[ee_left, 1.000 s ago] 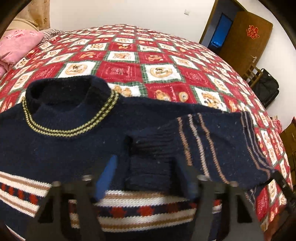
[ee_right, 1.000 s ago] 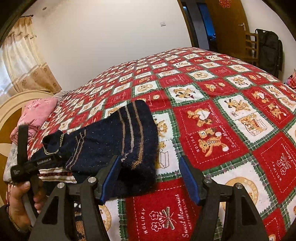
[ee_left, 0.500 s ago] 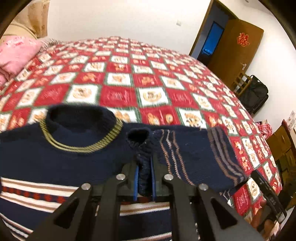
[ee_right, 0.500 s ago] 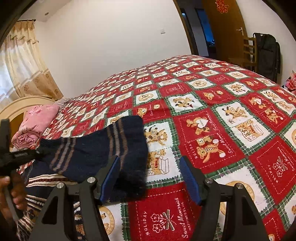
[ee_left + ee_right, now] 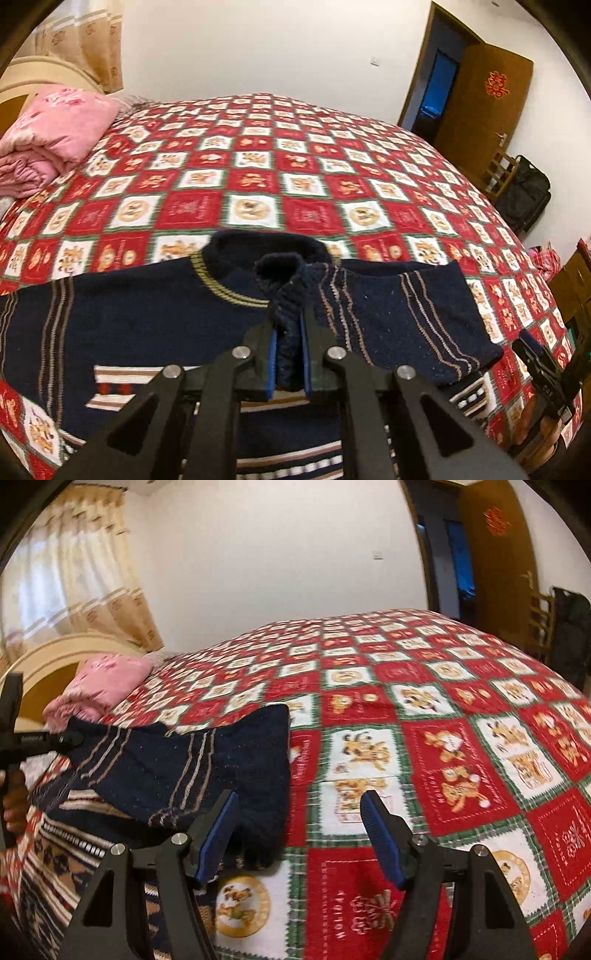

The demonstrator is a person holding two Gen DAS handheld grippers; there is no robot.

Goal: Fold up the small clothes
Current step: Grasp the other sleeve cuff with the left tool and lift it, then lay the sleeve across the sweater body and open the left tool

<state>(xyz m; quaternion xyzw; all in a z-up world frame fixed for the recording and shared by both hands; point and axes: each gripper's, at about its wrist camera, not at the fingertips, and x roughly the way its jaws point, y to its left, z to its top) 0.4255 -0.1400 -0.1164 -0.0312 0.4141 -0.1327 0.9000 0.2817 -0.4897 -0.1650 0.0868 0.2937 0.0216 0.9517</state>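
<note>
Sweater (image 5: 147,325): navy knit, striped bands, cuff (image 5: 280,273) pinched up.

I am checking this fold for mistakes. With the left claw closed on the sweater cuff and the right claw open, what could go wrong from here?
1. The left claw pinches only the narrow cuff; the knit may slip out as the sleeve is carried.
2. Pulling the cuff may drag the sweater and crease the fold.
3. The right claw stands open beside the sleeve's edge, holding nothing, so that side may shift.
</note>
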